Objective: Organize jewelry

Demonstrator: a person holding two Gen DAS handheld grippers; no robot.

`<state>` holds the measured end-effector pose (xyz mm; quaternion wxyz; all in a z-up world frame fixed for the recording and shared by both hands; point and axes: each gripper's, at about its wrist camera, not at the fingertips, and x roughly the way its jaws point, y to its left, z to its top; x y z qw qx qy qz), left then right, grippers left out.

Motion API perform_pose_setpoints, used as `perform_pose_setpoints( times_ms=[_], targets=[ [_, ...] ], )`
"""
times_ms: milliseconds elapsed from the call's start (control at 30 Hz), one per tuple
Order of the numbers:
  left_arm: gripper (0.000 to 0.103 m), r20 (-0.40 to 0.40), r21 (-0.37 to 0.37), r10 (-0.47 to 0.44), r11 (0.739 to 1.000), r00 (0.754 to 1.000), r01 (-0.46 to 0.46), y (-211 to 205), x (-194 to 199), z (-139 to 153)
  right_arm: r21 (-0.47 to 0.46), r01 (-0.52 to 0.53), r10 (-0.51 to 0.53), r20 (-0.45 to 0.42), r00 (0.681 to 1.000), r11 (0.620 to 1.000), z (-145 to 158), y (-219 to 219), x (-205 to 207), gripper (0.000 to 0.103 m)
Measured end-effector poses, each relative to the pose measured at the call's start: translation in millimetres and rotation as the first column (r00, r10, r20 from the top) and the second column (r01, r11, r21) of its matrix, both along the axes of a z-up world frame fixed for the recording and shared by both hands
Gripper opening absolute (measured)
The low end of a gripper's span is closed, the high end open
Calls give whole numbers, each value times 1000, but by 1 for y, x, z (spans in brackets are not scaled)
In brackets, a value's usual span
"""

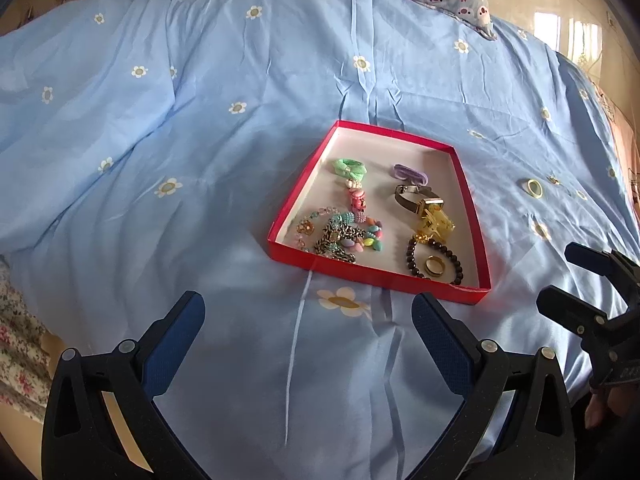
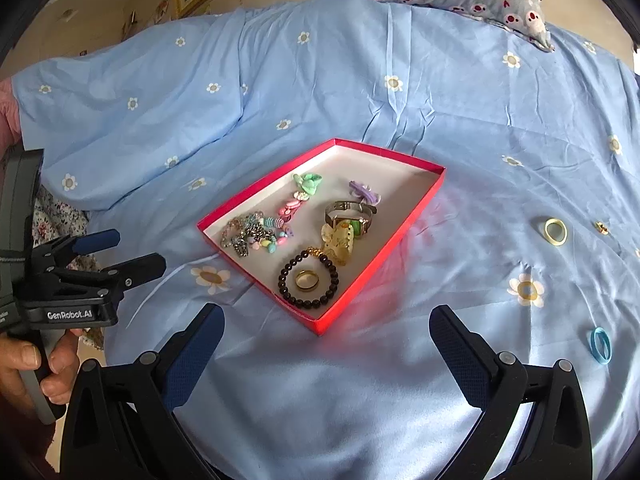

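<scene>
My left tongs and right tongs hover released near the red tray, which already gathers most jewelry, while the yellow ring and blue ring wait loose on the bed at right.

left gripper fingers spread, right gripper likewise

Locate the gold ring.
The gold ring lies inside the dark bead bracelet, at the near corner of the red tray, in both wrist views.
</scene>
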<state>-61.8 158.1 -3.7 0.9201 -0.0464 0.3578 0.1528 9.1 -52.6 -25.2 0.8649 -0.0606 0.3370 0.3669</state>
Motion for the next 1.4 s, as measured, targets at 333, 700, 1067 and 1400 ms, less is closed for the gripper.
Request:
perform_pose_setpoints(
  times_ms=[333,700,1067,1400],
  targets=[
    [103,5,49,-5,999,1000,5,-9,-2,2,26,12,-12,-20,1000,1000,-8,-4,4,103],
    [103,6,49,-5,999,1000,5,-12,-2,3,31,9,-8,-20,1000,999,-7,-3,2,103],
    [103,7,41,1,999,1000,-1,-10,-2,2,31,8,-7,-25,1000,999,-7,-2,2,103],
    [103,8,46,1,999,1000,-1,-9,-2,1,49,12,-11,-18,1000,999,-5,-3,1,103]
  ],
)
